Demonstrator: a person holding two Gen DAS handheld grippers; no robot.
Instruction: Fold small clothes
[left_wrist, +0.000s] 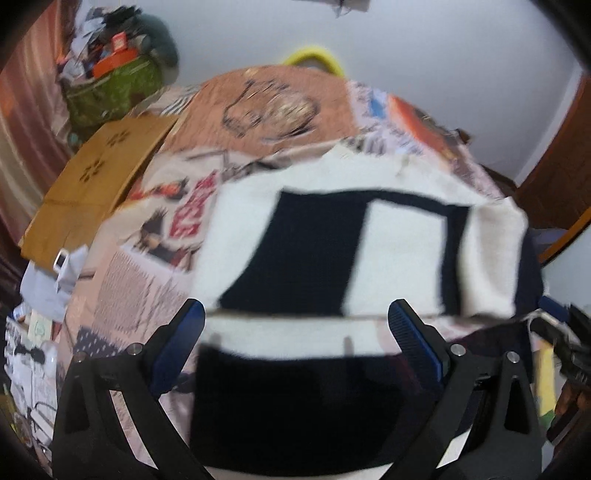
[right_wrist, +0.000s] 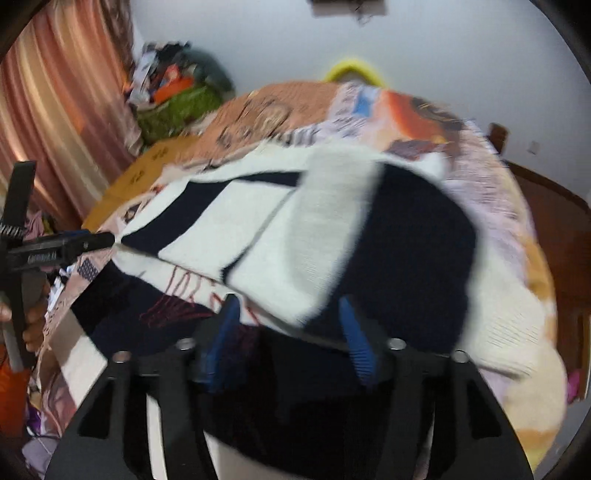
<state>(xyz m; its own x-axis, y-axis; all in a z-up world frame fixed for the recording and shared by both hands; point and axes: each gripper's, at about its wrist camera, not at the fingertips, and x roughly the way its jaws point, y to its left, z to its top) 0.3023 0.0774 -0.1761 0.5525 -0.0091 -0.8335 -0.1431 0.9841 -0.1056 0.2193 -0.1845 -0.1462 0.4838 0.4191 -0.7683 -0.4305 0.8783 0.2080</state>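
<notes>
The sweater (left_wrist: 332, 254) is white with navy blocks and stripes. The bedspread (left_wrist: 266, 107) is peach and pink, printed with cartoon figures and red lettering. The gripper pads (left_wrist: 415, 338) are blue on black. The curtain (right_wrist: 55, 122) is salmon pink, the bag (left_wrist: 110, 92) green

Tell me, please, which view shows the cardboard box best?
The left wrist view: the cardboard box shows its whole flat top beside the bed. The right wrist view shows only a blurred corner behind the black-and-white garment.

I see my left gripper (left_wrist: 295, 317) with jaws spread wide, and my right gripper (right_wrist: 291, 332) half open.
</notes>
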